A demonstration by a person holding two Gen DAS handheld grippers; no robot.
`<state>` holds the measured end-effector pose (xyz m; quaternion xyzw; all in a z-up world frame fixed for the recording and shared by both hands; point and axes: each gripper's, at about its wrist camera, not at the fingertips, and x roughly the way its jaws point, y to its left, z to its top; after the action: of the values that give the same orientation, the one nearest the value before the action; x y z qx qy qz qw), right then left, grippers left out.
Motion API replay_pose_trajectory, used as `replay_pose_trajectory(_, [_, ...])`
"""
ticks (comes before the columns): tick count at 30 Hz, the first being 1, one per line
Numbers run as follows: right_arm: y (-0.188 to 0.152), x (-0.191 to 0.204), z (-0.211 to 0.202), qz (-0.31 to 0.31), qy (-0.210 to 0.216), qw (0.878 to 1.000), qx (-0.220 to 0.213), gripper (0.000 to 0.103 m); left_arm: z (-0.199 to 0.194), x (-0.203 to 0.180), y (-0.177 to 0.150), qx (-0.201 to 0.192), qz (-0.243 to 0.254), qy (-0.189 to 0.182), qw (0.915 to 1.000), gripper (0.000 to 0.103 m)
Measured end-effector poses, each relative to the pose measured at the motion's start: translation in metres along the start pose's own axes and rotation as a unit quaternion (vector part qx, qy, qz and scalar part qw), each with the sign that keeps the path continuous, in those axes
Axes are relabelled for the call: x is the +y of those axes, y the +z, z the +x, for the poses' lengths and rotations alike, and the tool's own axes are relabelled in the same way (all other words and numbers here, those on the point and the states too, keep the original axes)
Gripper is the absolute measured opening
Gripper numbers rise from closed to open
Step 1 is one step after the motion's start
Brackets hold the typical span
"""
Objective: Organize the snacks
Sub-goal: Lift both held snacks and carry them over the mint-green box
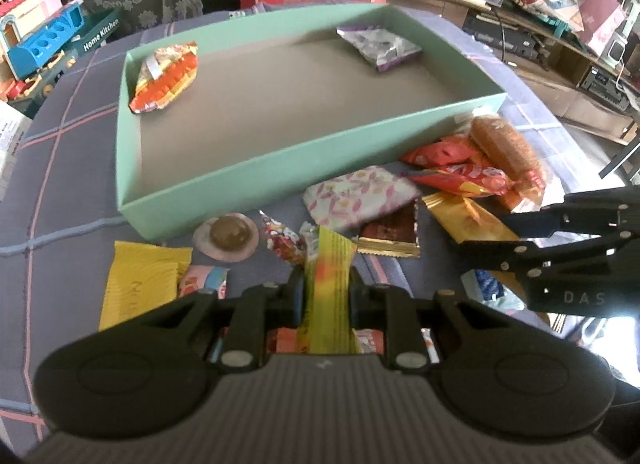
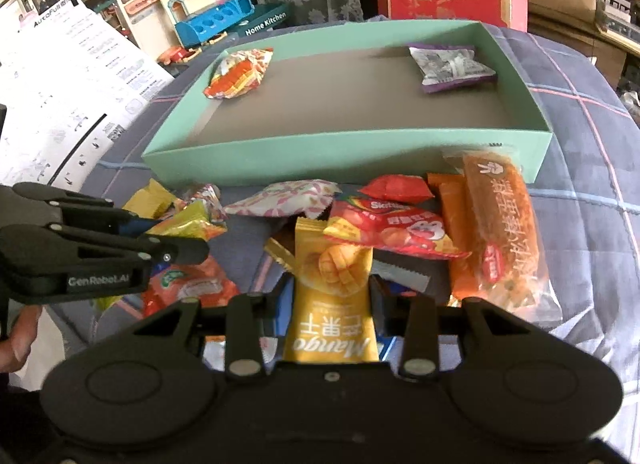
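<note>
**Mint-green box half filled, two packets in hand**

Yellow plastic fills the middle of our left wrist view: the left claw (image 1: 324, 292) is clenched on a long yellow snack packet (image 1: 329, 284), its pads pressing both long edges so the packet stands up out of the pile. Ahead lies the green box (image 1: 256, 168), open-topped, with an orange packet (image 1: 166, 78) in its far left corner and a silver-purple packet (image 1: 378, 46) in the far right. We judge the corners are being filled first to keep kinds apart. Loose snacks crowd the blue plaid cloth (image 1: 72, 168) just before the box's near wall: a round chocolate piece (image 1: 227, 237), a pink-patterned packet (image 1: 360, 194) and a wrapped bread roll (image 1: 505, 146). The other claw reaches in from the right edge.

From our right wrist view, the right claw (image 2: 332, 304) grips a yellow mango packet (image 2: 334, 304) by its sides, lower end toward the camera. A red Skittles bag (image 2: 390, 230) overlaps the mango packet's top end, so we expect it may drag as we lift. The bread roll (image 2: 500, 224) lies just right of it, close to the box's (image 2: 320, 162) near wall. Both held packets are near the box, not yet over it. The left claw (image 2: 200, 250) enters at the left edge with its yellow packet (image 2: 188, 224).
</note>
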<state>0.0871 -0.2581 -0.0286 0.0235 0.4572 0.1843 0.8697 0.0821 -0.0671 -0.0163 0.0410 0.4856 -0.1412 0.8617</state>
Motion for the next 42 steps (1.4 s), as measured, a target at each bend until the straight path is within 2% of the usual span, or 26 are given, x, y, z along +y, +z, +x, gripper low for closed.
replay_pose_trajectory(6, [0.003, 0.005, -0.015, 0.002, 0.008, 1.000, -0.013, 0.038, -0.021, -0.001, -0.003, -0.022, -0.004, -0.011, 0.9997, 0.020])
replay_pose_trajectory(15, [0.019, -0.002, -0.043, 0.050, 0.058, 0.996, -0.039, 0.038, -0.043, 0.017, 0.003, -0.051, -0.049, -0.034, 0.9969, 0.020])
replay_pose_trajectory(25, [0.031, -0.018, -0.042, 0.109, 0.086, 0.989, -0.040, 0.038, -0.045, 0.034, 0.005, -0.054, -0.072, -0.028, 0.9955, 0.020])
replay_pose_trajectory(29, [0.031, -0.024, -0.036, 0.120, 0.071, 0.990, -0.032, 0.038, -0.038, 0.036, 0.006, -0.048, -0.074, -0.027, 0.9957, 0.020])
replay_pose_trajectory(33, [0.038, -0.024, -0.031, 0.101, 0.043, 0.993, -0.030, 0.038, -0.032, 0.037, 0.018, -0.050, -0.062, -0.015, 0.9967, 0.020])
replay_pose_trajectory(37, [0.061, -0.028, -0.026, 0.091, 0.028, 0.994, -0.045, 0.038, -0.027, 0.048, 0.046, -0.069, -0.063, 0.003, 0.9956, 0.020])
replay_pose_trajectory(42, [0.106, -0.037, -0.007, 0.078, 0.009, 0.995, -0.062, 0.038, -0.009, 0.063, 0.093, -0.085, -0.063, 0.025, 0.9941, 0.020])
